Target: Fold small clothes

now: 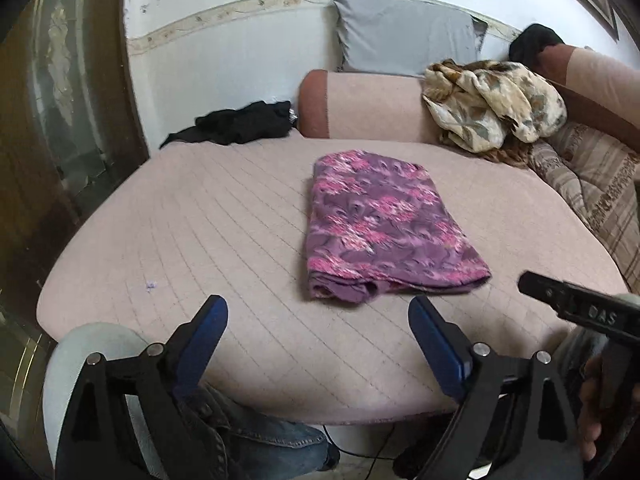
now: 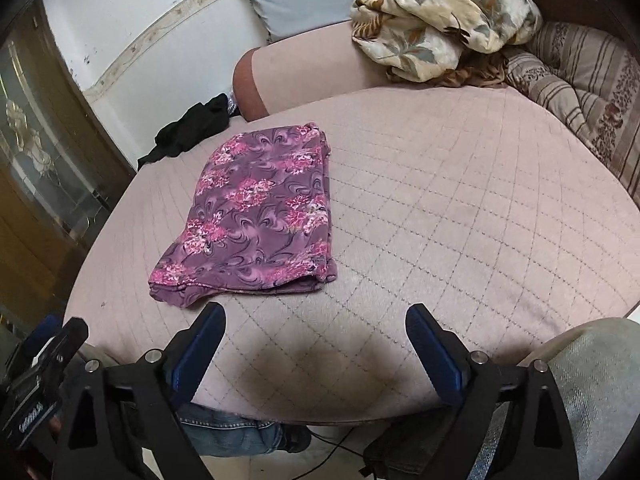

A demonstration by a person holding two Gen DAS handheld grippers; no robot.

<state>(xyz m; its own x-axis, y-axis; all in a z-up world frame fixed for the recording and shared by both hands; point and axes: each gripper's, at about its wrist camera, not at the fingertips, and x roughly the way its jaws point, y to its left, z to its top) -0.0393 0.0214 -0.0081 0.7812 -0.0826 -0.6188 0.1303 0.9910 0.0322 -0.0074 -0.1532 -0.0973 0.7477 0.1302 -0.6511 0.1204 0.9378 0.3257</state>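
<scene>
Tongs first: left tongs (image 1: 318,316) are standing wide with blue pads, nothing between them, hanging over the near edge of the pink quilted mattress (image 1: 224,240). Right tongs (image 2: 316,324) are likewise gaping wide and empty, over the same near edge. Part of the right tool is poking into the left wrist view at the right side, and part of the left tool is showing at the lower left of the right wrist view. Blue-jeaned legs (image 1: 256,440) of the person are showing below the mattress edge.

Just beyond the tongs, the purple garment with pink floral print (image 1: 384,228) is lying folded into a flat rectangle on the mattress, its near edge close to the tongs but not touching either pair. It is sitting ahead and right of the left tongs, ahead and left of the right tongs (image 2: 256,208).

Farther back, a crumpled black cloth (image 1: 240,122) is lying at the far left corner, a pink bolster with brown end (image 1: 360,104) is running along the back, a cream and brown floral blanket (image 1: 492,100) is piling on its right end, and a grey pillow (image 1: 404,36) is leaning on the white wall.
</scene>
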